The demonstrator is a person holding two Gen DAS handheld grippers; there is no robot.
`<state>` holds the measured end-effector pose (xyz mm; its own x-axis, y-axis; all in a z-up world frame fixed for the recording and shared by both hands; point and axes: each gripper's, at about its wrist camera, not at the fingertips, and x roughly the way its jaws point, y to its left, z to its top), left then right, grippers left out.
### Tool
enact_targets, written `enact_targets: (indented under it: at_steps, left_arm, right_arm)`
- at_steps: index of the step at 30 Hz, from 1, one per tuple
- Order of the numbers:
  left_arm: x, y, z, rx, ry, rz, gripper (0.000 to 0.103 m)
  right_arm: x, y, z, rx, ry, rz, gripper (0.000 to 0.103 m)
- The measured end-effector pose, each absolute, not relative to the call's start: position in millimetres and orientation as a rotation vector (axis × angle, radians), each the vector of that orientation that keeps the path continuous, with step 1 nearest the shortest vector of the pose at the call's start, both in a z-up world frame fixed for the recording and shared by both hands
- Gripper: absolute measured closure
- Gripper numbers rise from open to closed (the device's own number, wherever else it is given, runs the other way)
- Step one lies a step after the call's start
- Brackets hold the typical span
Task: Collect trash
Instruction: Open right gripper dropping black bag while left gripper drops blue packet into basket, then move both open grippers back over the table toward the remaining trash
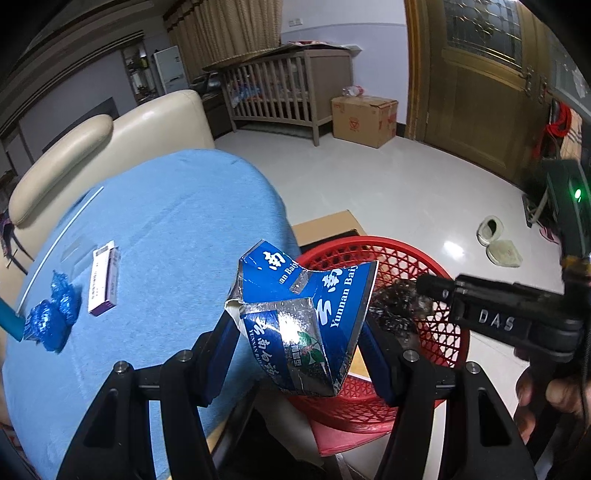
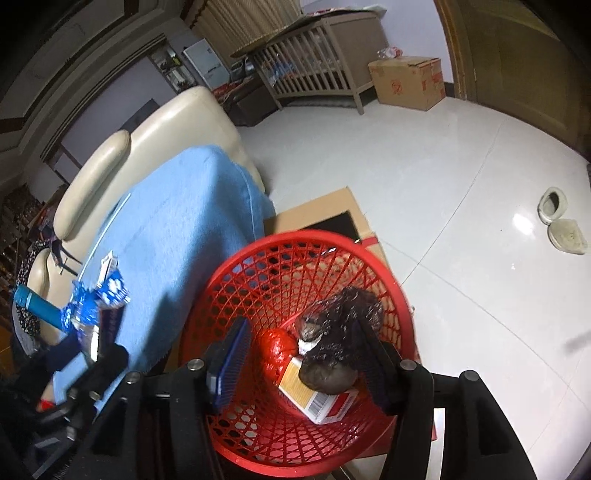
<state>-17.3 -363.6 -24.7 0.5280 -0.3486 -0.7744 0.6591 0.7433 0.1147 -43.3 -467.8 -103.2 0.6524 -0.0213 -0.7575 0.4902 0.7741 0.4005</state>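
The left gripper [image 1: 299,354] clamps a crushed carton [image 1: 306,317] beside the basket [image 2: 229,273] for dropping; the right gripper [image 2: 295,362] hangs open above it.

The crumpled blue carton [image 1: 306,317] reads "Yunnan Bai", cut off, twice, beside large white Chinese characters. The black right tool [image 1: 436,286] carries "DAS" in white. Print on the small white box [image 1: 104,278] is illegible.

glossy white floor [image 1: 388,184], cream sofa [image 1: 147,125], wooden crib [image 1: 280,92], curtains [image 1: 236,26]
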Motion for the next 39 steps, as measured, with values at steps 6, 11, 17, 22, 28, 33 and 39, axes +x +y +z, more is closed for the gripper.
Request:
enact_targets:
  at_steps: [6, 11, 17, 22, 28, 33, 39]
  left_arm:
    - [-18, -382, -32, 0.44, 0.836, -0.653, 0.038]
    - [-19, -396, -40, 0.458, 0.854, -0.669, 0.038]
    - [-18, -403, -44, 0.474, 0.862, -0.677, 0.038]
    - [-12, -407, -53, 0.468, 0.89, -0.672, 0.03]
    - [-3, -404, -69, 0.47, 0.977, -0.66, 0.027]
    - [2, -388, -62, 0.393, 0.999, -0.684, 0.025]
    - [8, -359, -34, 0.266, 0.983, -0.725, 0.024]
  right_arm:
    - [-57, -481, -87, 0.65, 0.758, -0.352, 0.042]
    - [-75, -500, -63, 0.677, 0.666, -0.41, 0.042]
    - [-85, -506, -38, 0.685, 0.591, -0.428, 0.042]
    - [-84, -499, -27, 0.677, 0.568, -0.401, 0.042]
    - [-81, -491, -24, 0.668, 0.568, -0.377, 0.042]
    - [-71, -475, -16, 0.637, 0.579, -0.342, 0.042]
    - [-57, -442, 5, 0.567, 0.574, -0.278, 0.042]
